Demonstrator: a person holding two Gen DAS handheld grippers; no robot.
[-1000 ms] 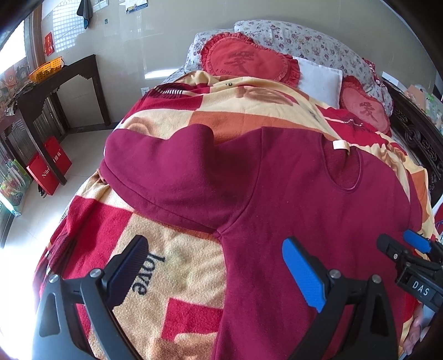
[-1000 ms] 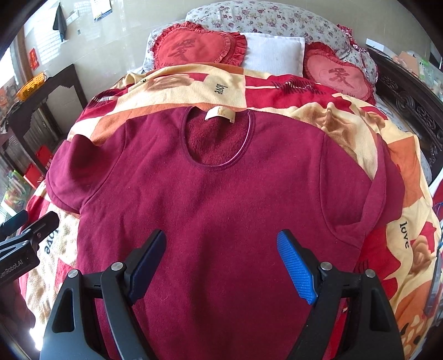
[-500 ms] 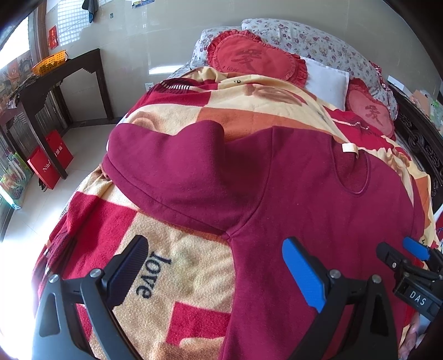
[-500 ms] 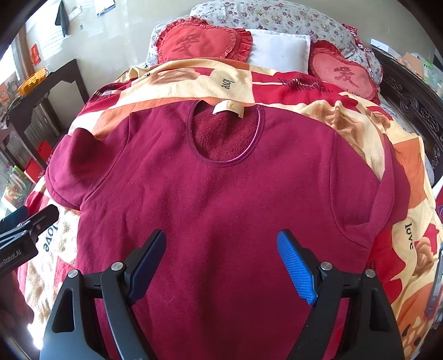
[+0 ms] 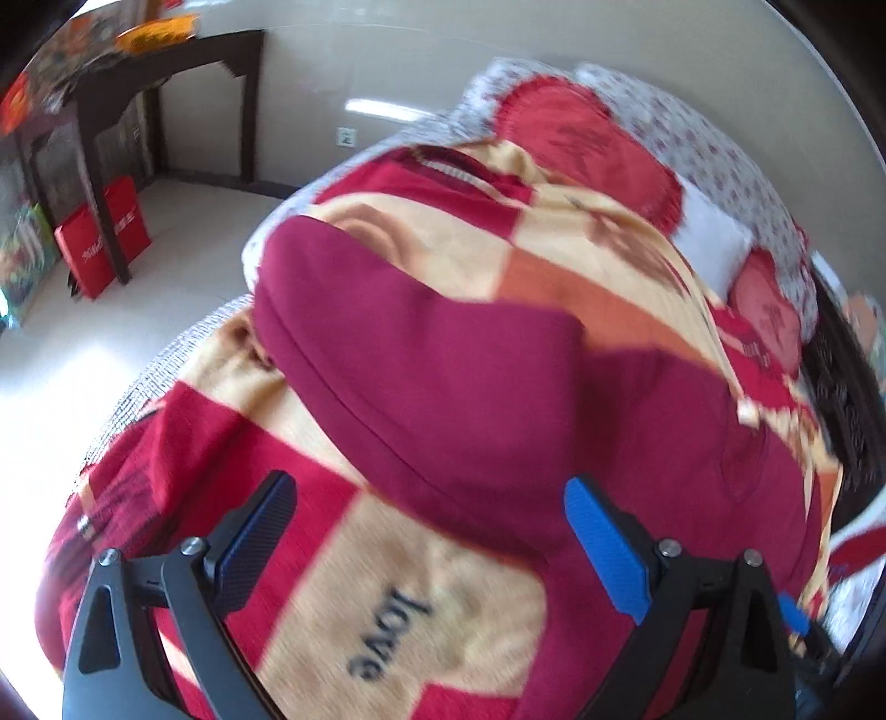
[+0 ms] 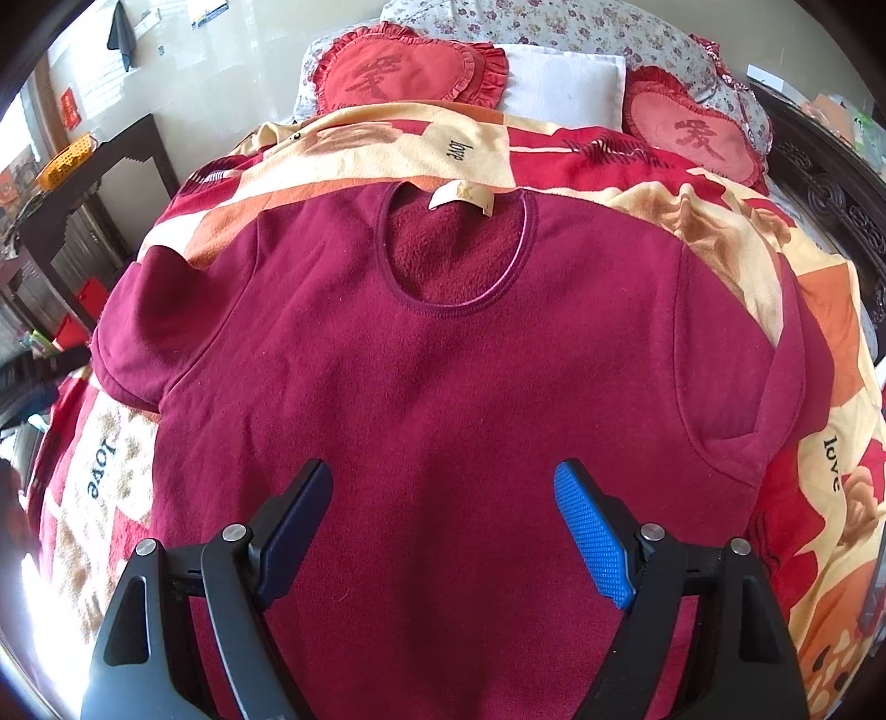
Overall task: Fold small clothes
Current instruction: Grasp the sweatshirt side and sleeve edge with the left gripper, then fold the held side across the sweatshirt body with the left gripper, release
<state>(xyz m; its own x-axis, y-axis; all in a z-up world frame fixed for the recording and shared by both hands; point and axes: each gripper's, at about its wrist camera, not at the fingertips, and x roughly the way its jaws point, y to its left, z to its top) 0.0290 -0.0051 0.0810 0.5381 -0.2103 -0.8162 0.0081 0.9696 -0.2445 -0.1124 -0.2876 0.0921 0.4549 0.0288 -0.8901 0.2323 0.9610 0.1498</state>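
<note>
No fold shows yet: the maroon shirt (image 6: 443, 376) lies flat on the blanket (image 6: 720, 221), sleeves out beside its neckline. Left gripper (image 5: 432, 543) and right gripper (image 6: 443, 531) hover near its hem, jaws wide apart, holding nothing.

A home bedroom: a bed (image 6: 819, 232) under a red-and-cream blanket (image 6: 664, 166), heart-shaped cushions (image 6: 404, 72) and floral pillows (image 6: 554, 22) at its far end, a dark side bench (image 6: 111, 149) at left.

- Pale wall (image 6: 232, 66) behind the bed (image 6: 747, 232).
- Dark wooden side table (image 5: 166, 61) at left, red bags (image 5: 105, 232) beneath.
- Sunlit pale floor (image 5: 111, 343).
- Heart cushions (image 6: 410, 69) by the white pillow (image 6: 565, 83).
</note>
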